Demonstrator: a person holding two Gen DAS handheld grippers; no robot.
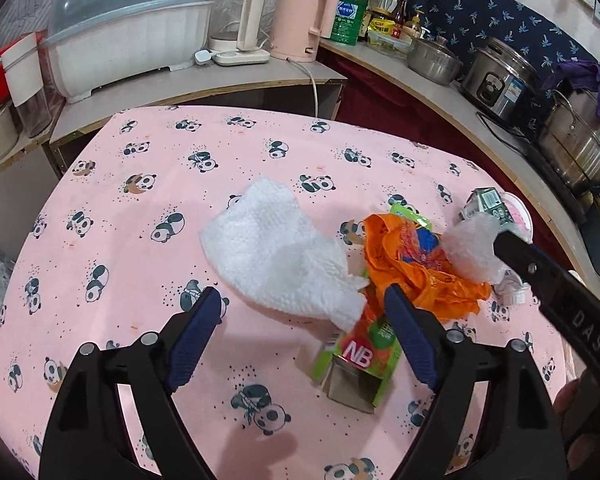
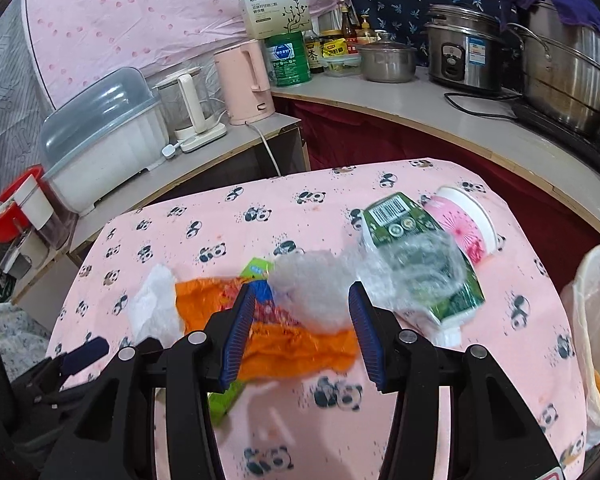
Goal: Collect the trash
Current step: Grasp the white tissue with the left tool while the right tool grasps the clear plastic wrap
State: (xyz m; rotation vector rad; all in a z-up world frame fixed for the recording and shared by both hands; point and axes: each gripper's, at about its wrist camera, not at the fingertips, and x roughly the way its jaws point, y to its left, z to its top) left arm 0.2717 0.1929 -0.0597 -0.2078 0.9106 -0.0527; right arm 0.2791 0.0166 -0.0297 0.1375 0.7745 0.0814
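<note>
1. Here, the trash lies in a loose heap on the panda-print tablecloth [image 1: 148,216], and the crumpled orange plastic bag [image 1: 420,268] sits at its middle.
2. Left of the orange bag, touching it, lies a white paper towel [image 1: 276,252]; a green NB carton [image 1: 356,364], open end toward the camera, pokes out below both.
3. Right of the bag rests a wad of clear plastic wrap [image 2: 312,292], then a crushed green carton [image 2: 424,256] and a pink-patterned paper cup [image 2: 464,224] on its side.
4. The left gripper [image 1: 300,312] hangs spread wide near the towel's lower edge, nothing between its pads.
5. The right gripper [image 2: 302,312] brackets the clear wad; the blur leaves it unclear whether its pads [image 2: 240,332] press it, though gaps seem to show.
</note>
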